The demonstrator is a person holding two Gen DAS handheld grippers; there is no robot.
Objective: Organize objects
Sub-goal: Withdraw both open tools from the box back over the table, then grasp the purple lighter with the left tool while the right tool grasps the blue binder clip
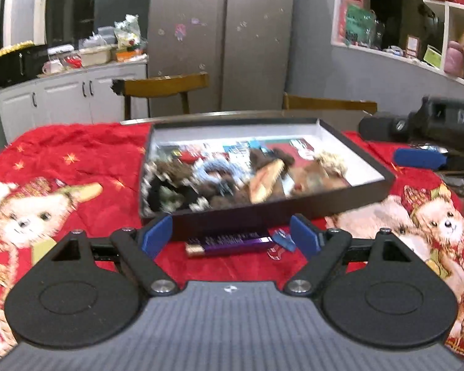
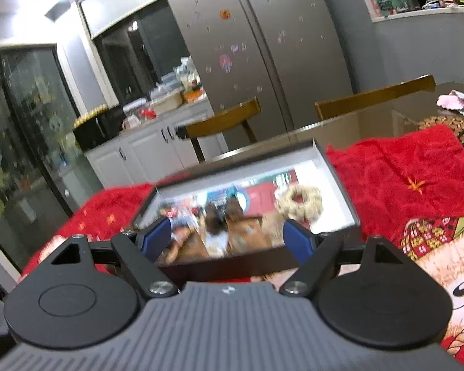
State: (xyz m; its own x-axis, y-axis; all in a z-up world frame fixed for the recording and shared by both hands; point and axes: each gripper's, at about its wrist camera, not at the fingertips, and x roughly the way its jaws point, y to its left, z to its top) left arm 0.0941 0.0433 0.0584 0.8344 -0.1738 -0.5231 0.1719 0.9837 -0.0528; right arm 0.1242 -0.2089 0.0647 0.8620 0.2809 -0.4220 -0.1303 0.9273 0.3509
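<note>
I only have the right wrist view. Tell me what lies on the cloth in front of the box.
Observer: A purple lighter lies just before the black box, between the open left hand-held gripper fingers.
Operator: Report anything beside it.
Observer: A small clear and blue clip sits at its right end.
Operator: Say where my gripper shows.
Observer: The right hand-held gripper hangs open at the box's right side.

We are in a home kitchen: a tall steel fridge (image 1: pixel 222 37) with stickers at upper centre, white cabinets (image 1: pixel 71 92) at left, wooden chairs (image 1: pixel 167 85), cluttered shelves (image 1: pixel 448 21) upper right.
</note>
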